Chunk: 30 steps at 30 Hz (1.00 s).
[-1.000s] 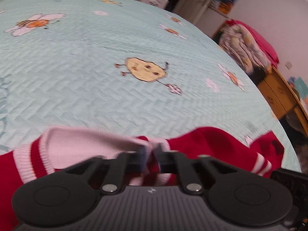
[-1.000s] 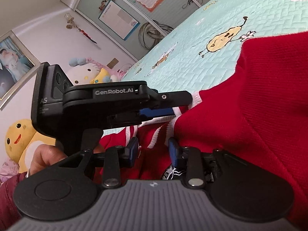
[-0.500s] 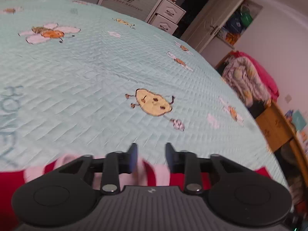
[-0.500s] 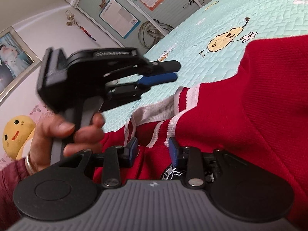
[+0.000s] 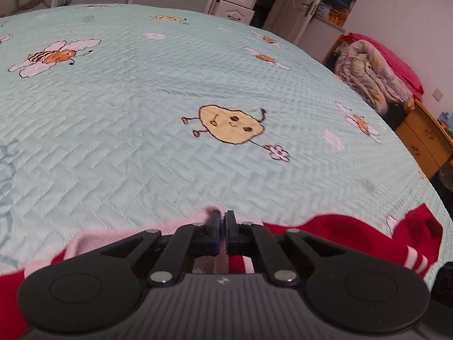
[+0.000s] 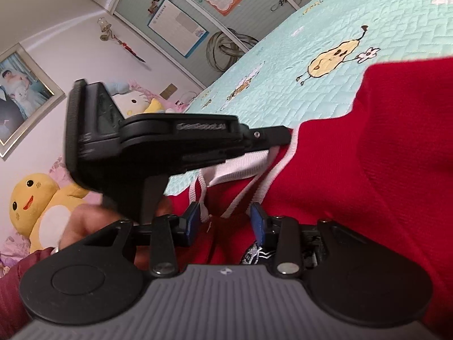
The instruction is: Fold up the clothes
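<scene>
A: Red sweater [image 6: 368, 170] lies on the bed [image 5: 141, 141], bunched at the near edge, short of the potato cartoon [image 5: 229, 124] printed on the cover. Left gripper [image 5: 222, 218] is closed on the pink ribbed hem [image 5: 127, 231]; a sliver of pink shows between the pads.

B: Right gripper [image 6: 225, 216]?

A: Jaws part open, and they have just been widening. The white-striped collar [image 6: 240, 170] and red cloth sit between the blue pads, but I can't see either pad pressing on them. I call it not gripping.

B: So only one side holds. Risk?

A: Likely, yes. If the left lifts toward the potato cartoon alone, the sweater probably drags crooked and the fold goes skew.

B: Is the left's bite deep enough?

A: Looks shallow, at the very edge of the hem. Ribbed knit stretches; a quick pull could slip it free.

B: Anything else?

A: In the right camera the left gripper sits just above the collar, close to the right one. A careless closing might catch the wrong layer, or the two tools could knock together. Beyond the potato cartoon the cover is bare, so no snag there.
</scene>
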Each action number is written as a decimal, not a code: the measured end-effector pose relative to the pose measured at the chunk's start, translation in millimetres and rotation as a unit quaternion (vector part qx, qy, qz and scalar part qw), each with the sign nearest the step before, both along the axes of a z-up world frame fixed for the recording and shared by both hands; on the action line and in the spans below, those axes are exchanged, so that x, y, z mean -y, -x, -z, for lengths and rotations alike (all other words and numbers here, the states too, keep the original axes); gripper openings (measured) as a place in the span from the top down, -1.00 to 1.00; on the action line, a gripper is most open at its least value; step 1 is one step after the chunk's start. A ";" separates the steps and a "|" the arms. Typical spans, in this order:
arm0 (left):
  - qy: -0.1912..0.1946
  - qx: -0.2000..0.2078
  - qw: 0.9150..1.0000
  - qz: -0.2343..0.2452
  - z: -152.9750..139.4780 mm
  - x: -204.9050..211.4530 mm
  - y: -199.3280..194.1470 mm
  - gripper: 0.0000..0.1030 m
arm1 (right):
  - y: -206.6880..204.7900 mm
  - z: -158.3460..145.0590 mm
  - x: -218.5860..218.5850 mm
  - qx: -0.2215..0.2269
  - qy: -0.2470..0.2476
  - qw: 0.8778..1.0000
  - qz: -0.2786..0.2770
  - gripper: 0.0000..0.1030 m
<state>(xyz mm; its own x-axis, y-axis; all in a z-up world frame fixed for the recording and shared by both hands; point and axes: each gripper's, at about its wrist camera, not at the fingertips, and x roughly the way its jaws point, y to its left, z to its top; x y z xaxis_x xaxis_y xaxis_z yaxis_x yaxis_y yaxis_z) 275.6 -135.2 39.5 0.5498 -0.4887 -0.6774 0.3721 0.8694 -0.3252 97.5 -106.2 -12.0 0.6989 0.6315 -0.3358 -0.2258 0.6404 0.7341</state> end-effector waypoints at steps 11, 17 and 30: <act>0.108 0.020 0.992 -0.062 -23.6 -60.9 19.7 0.49 | -2.3 8.1 14.4 -0.027 -0.016 0.998 0.050 0.52; 0.095 0.082 0.987 -0.104 -44.2 -117.4 65.5 0.26 | -2.6 8.7 10.4 -0.020 -0.004 0.998 0.057 0.52; -0.054 0.091 0.992 -0.075 -29.1 -113.8 61.5 -0.14 | -3.1 12.6 11.1 -0.013 0.007 0.999 0.048 0.49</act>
<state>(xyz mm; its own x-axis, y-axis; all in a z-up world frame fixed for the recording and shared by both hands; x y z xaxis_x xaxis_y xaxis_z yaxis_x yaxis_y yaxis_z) 214.0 -21.3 68.5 0.7285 -0.3223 -0.6044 0.2799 0.9454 -0.1669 100.7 -117.3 -24.6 0.7473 0.5564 -0.3632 -0.1429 0.6684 0.7299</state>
